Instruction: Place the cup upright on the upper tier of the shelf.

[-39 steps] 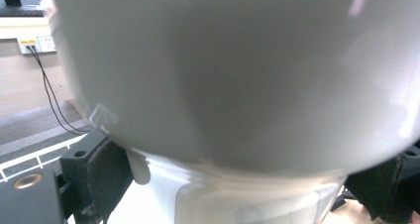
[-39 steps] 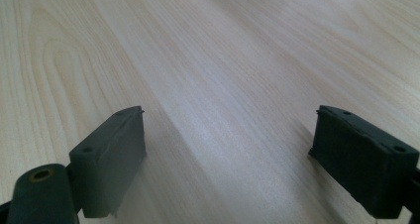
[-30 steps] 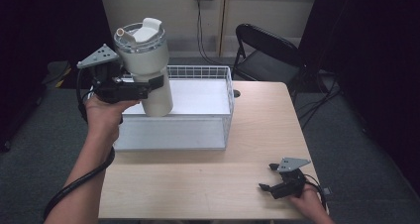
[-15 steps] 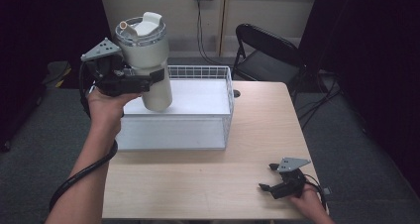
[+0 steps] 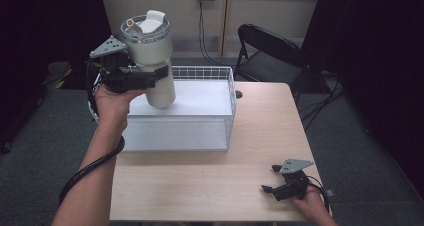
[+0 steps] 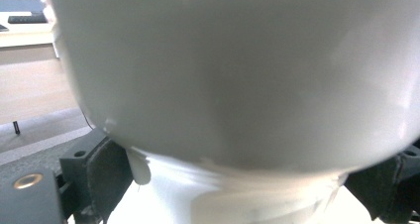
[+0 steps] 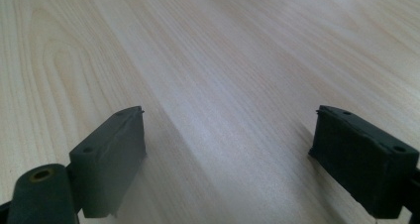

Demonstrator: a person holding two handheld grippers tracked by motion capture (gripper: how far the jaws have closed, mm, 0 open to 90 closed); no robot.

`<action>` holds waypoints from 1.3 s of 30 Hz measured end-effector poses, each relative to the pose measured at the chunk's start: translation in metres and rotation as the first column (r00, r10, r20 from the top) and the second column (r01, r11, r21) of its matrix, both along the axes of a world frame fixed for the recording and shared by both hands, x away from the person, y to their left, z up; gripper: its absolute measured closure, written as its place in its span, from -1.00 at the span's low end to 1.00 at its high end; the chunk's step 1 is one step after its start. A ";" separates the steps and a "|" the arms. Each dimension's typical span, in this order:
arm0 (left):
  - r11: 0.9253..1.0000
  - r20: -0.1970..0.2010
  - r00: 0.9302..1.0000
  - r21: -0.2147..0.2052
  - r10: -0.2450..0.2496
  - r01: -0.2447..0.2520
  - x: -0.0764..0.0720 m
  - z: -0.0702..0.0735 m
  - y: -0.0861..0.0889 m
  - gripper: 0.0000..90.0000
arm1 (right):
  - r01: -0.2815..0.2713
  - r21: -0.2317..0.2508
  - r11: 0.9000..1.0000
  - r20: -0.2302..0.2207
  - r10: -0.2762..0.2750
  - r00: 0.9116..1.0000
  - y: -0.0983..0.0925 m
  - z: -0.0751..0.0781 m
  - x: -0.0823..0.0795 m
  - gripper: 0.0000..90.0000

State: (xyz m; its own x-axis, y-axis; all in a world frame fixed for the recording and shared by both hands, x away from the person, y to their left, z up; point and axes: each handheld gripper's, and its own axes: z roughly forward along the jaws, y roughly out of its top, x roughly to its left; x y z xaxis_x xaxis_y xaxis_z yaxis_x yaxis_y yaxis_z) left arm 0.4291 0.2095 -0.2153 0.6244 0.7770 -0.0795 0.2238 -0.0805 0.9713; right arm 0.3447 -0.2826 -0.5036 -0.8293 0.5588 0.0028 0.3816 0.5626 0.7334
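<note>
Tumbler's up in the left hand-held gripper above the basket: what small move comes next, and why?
Probably carry it a little further left and clear of the basket. The left hand-held gripper is shut on the tumbler, which hangs tilted in the air above the basket's left end, touching nothing else.

In your left gripper view the white tumbler [image 6: 233, 80] sits so close to the lens that it blurs, and the top, left and right edges cut it off; its lid lies out of frame. The 2 jaws show as dark corners at the bottom, their contact faces hidden behind the cup. In the high view the tumbler [image 5: 150, 61] covers the far jaw of your left gripper [image 5: 150, 78], and the cup's base hides part of the wire basket [image 5: 227, 106]. Your right hand [image 5: 312, 206] is cut by the bottom edge. Your right gripper [image 5: 270, 188] is too small there to judge its jaw gap.
</note>
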 end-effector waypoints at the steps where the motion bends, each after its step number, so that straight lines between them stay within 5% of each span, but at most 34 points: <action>1: 1.000 0.005 1.000 0.000 0.006 -0.006 0.001 0.000 -0.001 -0.79 | -0.001 0.000 1.000 0.000 0.001 1.000 0.000 0.000 0.000 -0.72; 39: 0.998 -0.013 0.998 0.021 0.059 -0.059 0.029 -0.014 -0.010 -0.79 | -0.005 0.002 1.000 0.002 0.005 1.000 0.000 0.000 0.000 -0.72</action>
State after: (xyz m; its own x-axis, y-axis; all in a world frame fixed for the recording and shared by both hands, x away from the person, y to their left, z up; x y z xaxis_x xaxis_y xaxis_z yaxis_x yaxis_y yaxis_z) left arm 0.4583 0.1990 -0.2297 0.5766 0.8139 -0.0713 0.2416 -0.0864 0.9665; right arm 0.3451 -0.2830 -0.5038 -0.8319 0.5550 0.0021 0.3775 0.5630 0.7352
